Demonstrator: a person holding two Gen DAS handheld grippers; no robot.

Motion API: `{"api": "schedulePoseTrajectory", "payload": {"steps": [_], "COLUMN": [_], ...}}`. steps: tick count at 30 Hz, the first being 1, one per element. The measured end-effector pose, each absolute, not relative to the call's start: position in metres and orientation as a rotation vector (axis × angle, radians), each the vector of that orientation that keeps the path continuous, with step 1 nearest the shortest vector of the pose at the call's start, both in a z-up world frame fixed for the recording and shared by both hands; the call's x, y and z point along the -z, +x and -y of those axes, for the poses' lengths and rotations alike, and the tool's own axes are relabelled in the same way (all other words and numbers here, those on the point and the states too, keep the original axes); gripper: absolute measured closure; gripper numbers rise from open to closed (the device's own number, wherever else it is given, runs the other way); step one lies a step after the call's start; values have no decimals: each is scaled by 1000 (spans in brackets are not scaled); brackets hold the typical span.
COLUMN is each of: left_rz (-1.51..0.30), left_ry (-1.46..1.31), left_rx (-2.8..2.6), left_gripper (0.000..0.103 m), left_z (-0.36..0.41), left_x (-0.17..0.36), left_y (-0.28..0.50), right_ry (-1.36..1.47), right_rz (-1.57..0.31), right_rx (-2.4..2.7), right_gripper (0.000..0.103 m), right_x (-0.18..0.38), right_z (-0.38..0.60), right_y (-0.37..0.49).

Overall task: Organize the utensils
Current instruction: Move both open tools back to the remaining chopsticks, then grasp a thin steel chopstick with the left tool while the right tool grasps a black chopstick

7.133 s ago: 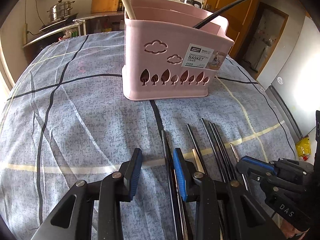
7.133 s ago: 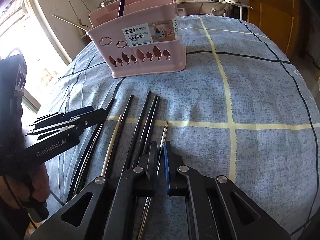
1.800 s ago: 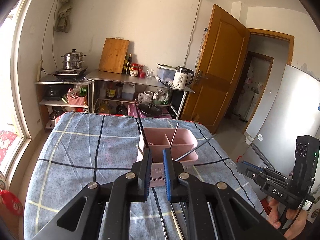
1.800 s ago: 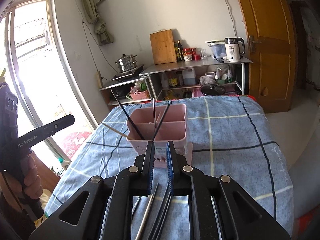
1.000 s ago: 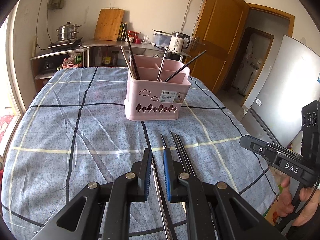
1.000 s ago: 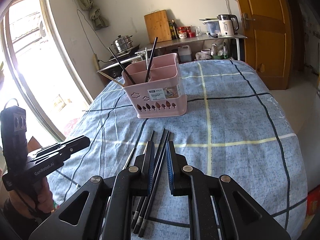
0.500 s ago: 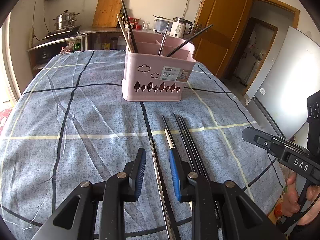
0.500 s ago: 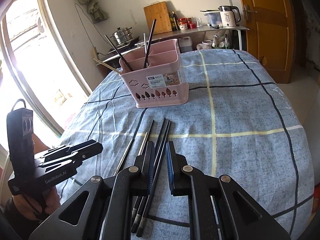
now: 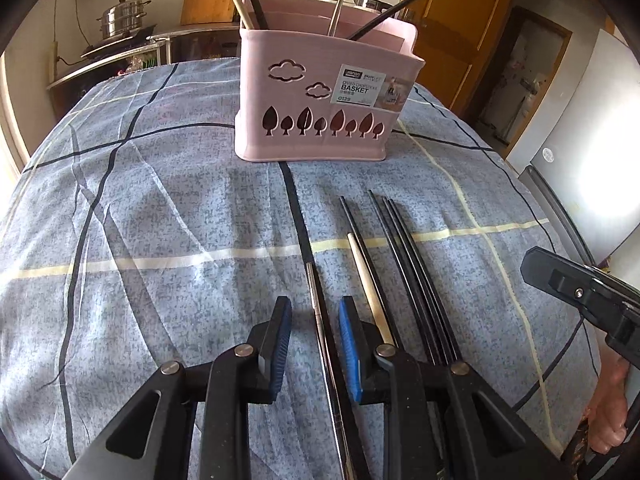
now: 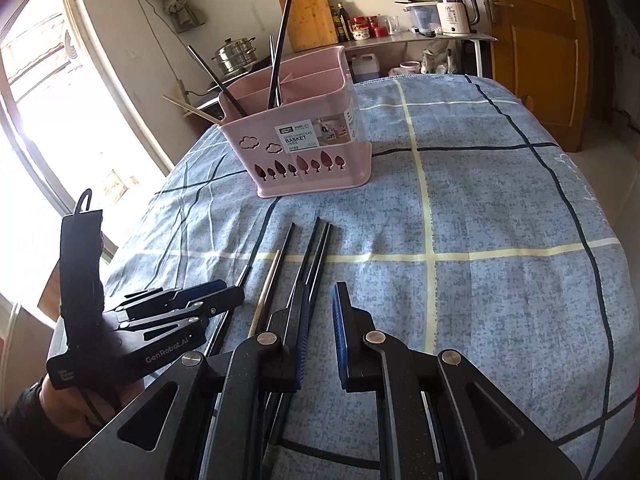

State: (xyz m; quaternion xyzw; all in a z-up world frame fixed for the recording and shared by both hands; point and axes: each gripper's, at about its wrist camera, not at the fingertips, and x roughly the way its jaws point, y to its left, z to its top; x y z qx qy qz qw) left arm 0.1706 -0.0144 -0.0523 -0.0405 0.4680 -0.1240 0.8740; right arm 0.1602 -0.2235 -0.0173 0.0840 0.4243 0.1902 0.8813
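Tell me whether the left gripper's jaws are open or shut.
Open: the left gripper straddles the metal chopstick, with gaps on both sides.

Right tongs (image 10: 320, 300) low over a blue checked tabletop (image 10: 500, 220), blue pads slightly apart with nothing between; loose chopsticks (image 10: 316, 248) just left of them; pink basket (image 10: 304, 140) beyond, holding upright chopsticks; left tongs (image 10: 224, 294) at left
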Motion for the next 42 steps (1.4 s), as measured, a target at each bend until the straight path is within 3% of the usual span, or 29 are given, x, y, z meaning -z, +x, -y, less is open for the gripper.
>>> {"api": "schedulePoseTrajectory", "payload": {"steps": [6, 21, 42], "left_rz": [-965, -967, -1014], "left_ry": [-38, -78, -40], "left_rx": [213, 185, 192], "left_gripper": [97, 97, 97], "left_z": [15, -8, -6], "left_x": [55, 54, 52], "left_y": [176, 185, 188], "right_ry": [166, 101, 44], "right_rz": [-916, -1019, -1089], "right_rx": [-404, -383, -287], "right_gripper": [91, 91, 91], "right_x": [29, 61, 57], "right_z": [213, 186, 180], "right_y": [177, 221, 236]}}
